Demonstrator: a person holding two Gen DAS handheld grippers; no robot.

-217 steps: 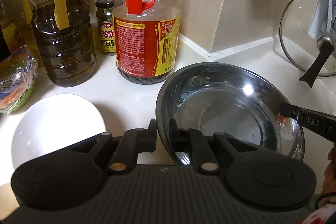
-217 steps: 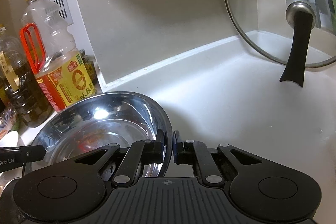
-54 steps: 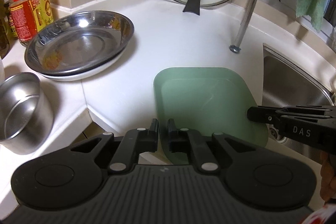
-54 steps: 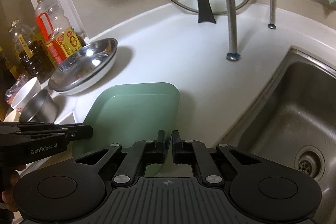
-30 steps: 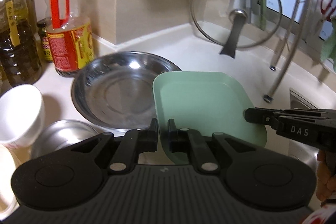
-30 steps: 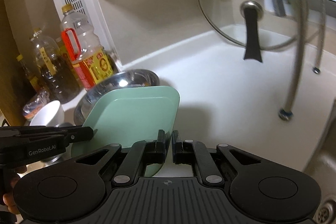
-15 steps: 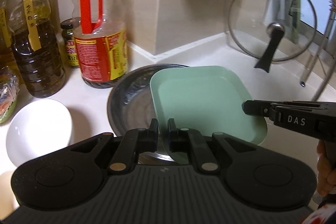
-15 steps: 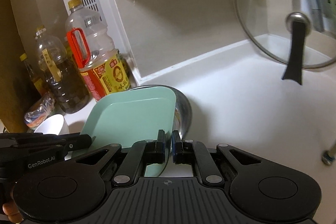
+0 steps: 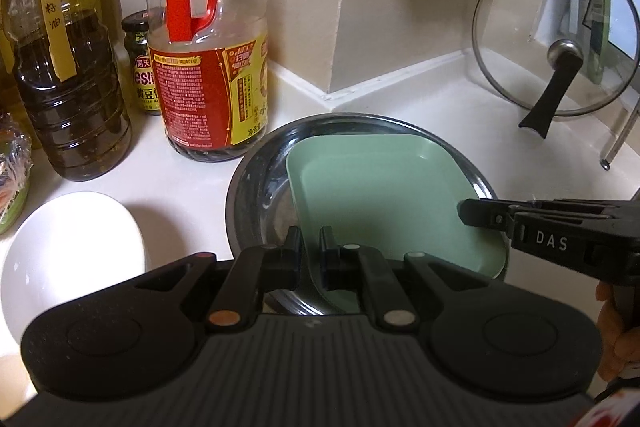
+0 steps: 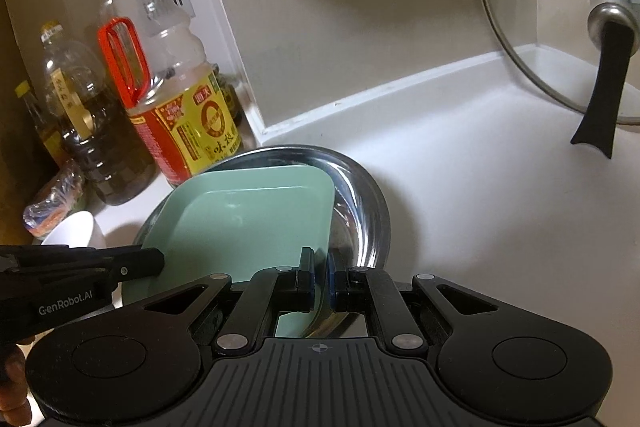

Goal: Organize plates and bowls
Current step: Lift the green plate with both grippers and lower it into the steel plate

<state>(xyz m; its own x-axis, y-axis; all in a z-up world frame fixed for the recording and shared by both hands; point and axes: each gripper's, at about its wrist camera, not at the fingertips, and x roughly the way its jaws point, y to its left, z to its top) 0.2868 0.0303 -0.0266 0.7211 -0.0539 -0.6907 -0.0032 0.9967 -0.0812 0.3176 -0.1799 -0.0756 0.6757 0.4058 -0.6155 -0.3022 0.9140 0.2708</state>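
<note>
Green plate being nested in the steel basin

On the bench (image 10: 460, 187), the steel basin (image 9: 256, 183) is entered by the green plate (image 9: 384, 195), clamped at opposite edges by left tongs (image 9: 310, 247) and right tongs (image 10: 321, 273); lowering flat, then release, is judged next.

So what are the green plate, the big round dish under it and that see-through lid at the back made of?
Green plate: probably plastic or melamine; matte, even pale green with only a soft sheen. Round dish: metal, likely stainless steel; its rim gives bright mirror-like reflections. Lid: clear glass by the look, since the wall shows through it, with a thin metal rim and a dark handle, probably plastic.
</note>
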